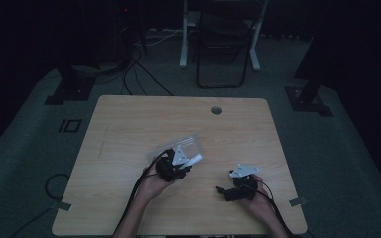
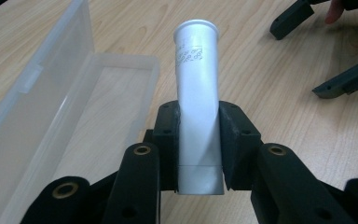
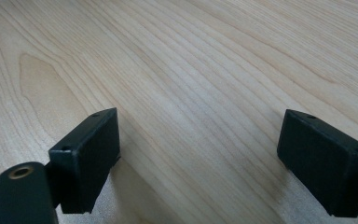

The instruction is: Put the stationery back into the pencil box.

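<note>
Tube (image 2: 198,98) clamped in left gripper (image 2: 199,144), tilted above table (image 2: 279,79).

— Any writing you can make out?
— Just small dark print on the silver tube (image 2: 198,88), near its top end in the upper middle of the left gripper view — too fine and blurred to read.

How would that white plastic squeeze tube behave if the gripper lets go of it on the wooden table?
The white plastic squeeze tube, clamped in the left gripper, looks soft: its flat crimped end suggests it dents easily. Its round capped end would probably let it roll in an arc. It seems light, so it would likely drop gently.
</note>
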### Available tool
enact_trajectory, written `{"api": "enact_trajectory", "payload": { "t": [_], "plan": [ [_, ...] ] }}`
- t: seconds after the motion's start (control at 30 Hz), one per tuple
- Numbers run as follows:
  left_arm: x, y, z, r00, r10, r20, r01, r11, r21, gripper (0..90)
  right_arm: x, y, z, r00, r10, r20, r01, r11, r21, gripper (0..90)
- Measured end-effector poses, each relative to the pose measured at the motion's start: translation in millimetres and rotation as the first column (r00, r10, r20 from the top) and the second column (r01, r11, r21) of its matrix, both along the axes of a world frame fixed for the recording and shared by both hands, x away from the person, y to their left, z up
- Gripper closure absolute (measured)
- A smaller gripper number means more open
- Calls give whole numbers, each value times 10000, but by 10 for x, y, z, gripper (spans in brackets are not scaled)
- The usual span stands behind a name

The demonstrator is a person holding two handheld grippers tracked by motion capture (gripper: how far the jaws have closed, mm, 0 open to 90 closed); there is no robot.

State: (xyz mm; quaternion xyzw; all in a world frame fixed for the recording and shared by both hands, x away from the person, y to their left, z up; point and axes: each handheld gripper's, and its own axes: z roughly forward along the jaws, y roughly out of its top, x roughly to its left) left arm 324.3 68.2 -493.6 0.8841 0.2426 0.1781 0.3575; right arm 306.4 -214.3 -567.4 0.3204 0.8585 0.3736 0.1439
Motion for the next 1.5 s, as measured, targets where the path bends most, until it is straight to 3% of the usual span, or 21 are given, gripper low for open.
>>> {"api": "enact_trajectory", "payload": {
  "t": [1.5],
  "plan": [
    [185,178,27,9952,887,413,-887,9961,-15,711,0,0,-1,10000,0,-2,0,10000,-5,129]
  ]
}}
